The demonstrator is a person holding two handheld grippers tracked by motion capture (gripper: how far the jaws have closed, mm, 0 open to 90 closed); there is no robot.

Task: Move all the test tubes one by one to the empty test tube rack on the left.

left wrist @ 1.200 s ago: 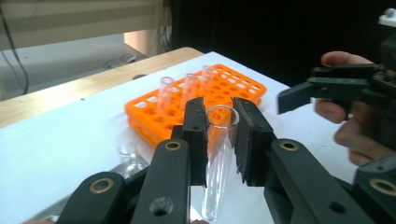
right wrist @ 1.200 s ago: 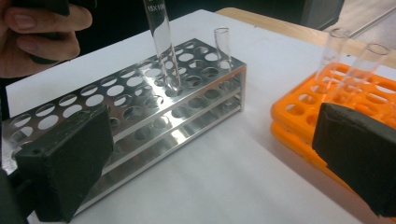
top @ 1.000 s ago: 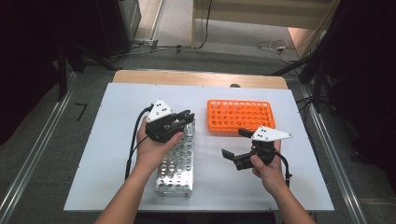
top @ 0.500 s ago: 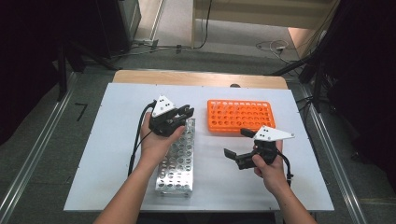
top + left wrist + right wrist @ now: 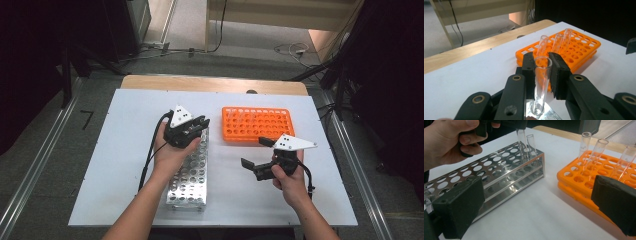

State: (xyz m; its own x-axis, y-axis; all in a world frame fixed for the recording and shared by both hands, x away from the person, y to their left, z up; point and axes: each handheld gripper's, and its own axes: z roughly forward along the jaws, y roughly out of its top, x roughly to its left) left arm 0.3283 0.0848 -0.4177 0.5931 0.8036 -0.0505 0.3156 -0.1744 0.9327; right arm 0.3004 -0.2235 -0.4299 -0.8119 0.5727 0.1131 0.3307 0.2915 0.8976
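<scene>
My left gripper (image 5: 202, 122) (image 5: 542, 67) is shut on a clear glass test tube (image 5: 541, 82), held upright near its mouth. It hangs over the far end of the metal rack (image 5: 192, 175), and the tube's lower end (image 5: 522, 150) reaches the rack's top plate beside another tube (image 5: 531, 143) standing there. The orange rack (image 5: 257, 123) (image 5: 579, 50) lies to the right with three tubes (image 5: 596, 151) leaning in it. My right gripper (image 5: 256, 152) (image 5: 537, 205) is open and holds nothing, low over the table between the two racks.
The white tabletop (image 5: 125, 150) has bare room left of the metal rack and along the front edge. A wooden strip (image 5: 210, 84) borders the far side. Dark equipment and cables stand on the floor beyond.
The left gripper has shifted slightly towards the rack's far end and sunk a little with the tube. The right gripper has stayed put.
</scene>
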